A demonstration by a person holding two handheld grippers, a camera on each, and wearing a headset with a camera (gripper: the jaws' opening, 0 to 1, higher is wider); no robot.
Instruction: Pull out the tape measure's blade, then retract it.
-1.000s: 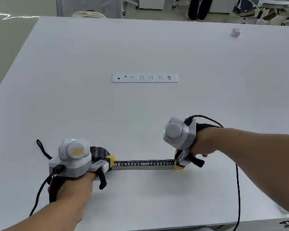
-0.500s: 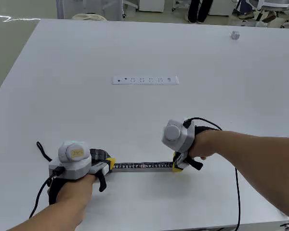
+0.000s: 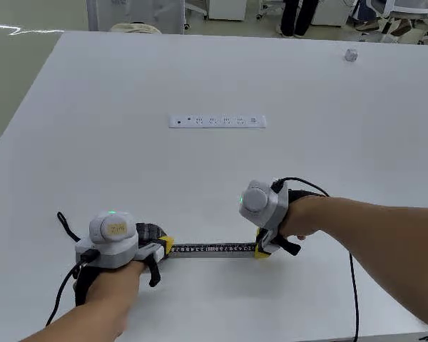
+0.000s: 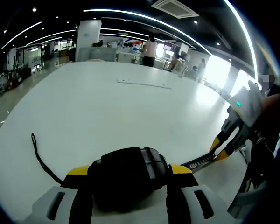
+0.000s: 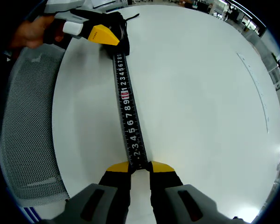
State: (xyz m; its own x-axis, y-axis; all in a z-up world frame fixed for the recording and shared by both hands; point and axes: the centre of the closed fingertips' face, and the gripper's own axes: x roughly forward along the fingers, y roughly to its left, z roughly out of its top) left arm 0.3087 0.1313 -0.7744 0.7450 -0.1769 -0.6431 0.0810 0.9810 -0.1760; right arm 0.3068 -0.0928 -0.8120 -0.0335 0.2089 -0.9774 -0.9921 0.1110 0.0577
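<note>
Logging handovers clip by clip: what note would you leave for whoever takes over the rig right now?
Left tool: shut on the case, which sits on the table.
Right tool: shut on the tip of the blade, low over the table, to the right of the case.
The blade runs straight between the two tools, numbers up.
Done: blade pulled out.
Left: retract it, probably by easing the right tool back toward the case while the left tool holds the case steady.
</note>
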